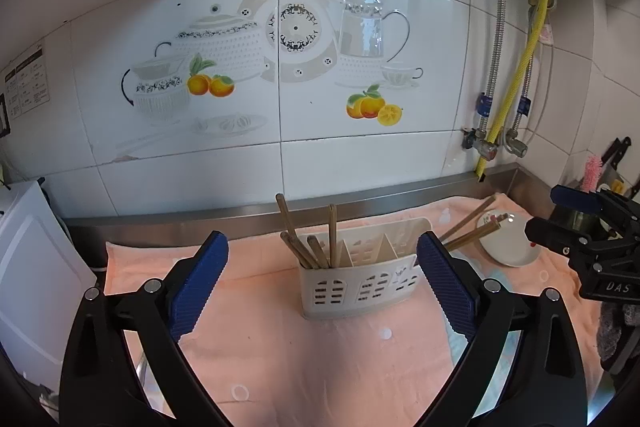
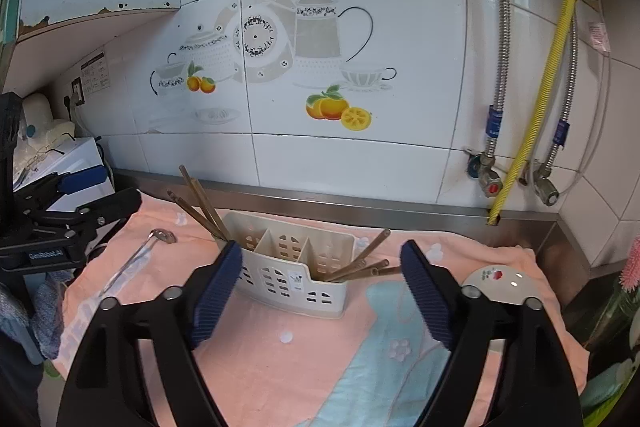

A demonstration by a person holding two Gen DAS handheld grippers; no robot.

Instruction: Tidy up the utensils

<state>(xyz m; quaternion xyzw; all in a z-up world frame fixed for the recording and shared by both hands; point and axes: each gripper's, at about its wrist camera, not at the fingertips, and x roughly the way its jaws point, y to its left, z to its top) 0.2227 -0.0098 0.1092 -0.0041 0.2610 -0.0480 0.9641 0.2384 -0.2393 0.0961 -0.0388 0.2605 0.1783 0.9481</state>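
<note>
So the landmark here is the white utensil caddy (image 1: 360, 267), sitting on the pink towel (image 1: 280, 347) in front of the steel backsplash. Some chopsticks (image 1: 308, 243) stand in its left-end compartment, leaning toward the wall, which I'd guess is the "sorted" pile. More chopsticks (image 2: 360, 263) sit to the right of the caddy. They seem to lean across the small white plate (image 1: 508, 247) on that side, though from the right camera they could be poking out of the right-end slot. I can't tell which. A metal spoon (image 2: 160, 237) lies flat on the towel left of the caddy, so that one probably still needs a home.

Both tongs are empty. The left gripper (image 1: 322, 275) is spread wide, framing the caddy, and the right gripper (image 2: 322, 279) is wide too, nothing between the pads.
</note>
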